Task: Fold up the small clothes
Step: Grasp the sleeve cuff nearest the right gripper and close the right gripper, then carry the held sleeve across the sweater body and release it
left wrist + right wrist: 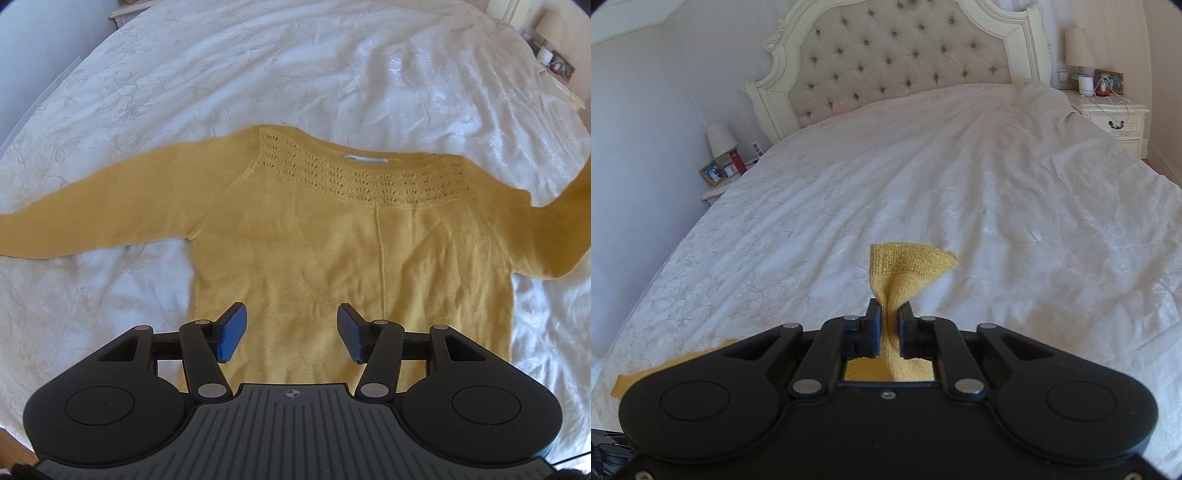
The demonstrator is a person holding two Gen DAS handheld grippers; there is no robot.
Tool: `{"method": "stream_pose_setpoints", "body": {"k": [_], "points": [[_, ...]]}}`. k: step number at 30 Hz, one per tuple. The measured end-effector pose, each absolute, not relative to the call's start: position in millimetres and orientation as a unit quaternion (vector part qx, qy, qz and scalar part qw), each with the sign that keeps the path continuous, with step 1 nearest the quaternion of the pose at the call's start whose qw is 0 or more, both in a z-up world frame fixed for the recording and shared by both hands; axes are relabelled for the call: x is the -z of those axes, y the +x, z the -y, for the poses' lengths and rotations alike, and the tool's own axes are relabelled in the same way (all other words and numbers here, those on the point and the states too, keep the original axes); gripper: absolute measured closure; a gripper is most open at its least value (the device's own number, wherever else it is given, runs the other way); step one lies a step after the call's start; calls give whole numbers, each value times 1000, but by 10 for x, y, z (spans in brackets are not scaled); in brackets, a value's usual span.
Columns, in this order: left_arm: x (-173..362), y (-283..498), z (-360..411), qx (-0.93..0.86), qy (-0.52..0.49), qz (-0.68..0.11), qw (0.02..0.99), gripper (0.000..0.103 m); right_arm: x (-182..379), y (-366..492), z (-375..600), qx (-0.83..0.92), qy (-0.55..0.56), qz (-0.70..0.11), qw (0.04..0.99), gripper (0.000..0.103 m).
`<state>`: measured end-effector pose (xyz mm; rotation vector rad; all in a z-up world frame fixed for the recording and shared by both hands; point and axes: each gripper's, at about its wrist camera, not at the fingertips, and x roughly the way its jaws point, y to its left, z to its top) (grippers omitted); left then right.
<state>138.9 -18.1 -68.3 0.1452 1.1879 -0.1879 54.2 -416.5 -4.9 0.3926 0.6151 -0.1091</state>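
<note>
Right hand-held gripper point(889, 314) clamped on sleeve cuff point(908, 264) — lay it across the sweater point(332, 251) body; left hand-held gripper point(291, 332), apart, steadies the hem.

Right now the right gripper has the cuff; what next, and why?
Probably carry the cuff across and lay that sleeve over the sweater body. The right gripper is shut on it, the sleeve is lifted off the bed, and the left gripper hangs open above the hem.
</note>
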Motion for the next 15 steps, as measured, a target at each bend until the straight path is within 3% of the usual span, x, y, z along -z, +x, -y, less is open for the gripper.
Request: {"method": "stream_pose_setpoints", "body": {"k": [7,15], "points": [[795,1509,-548,76,81,-566,817,50,63,1005,2881,-35,169,-298,939,88],[894,1678,-1200,54,83,-573,813,50,650,1430,1606,-117,147,-342,921,87]]}}
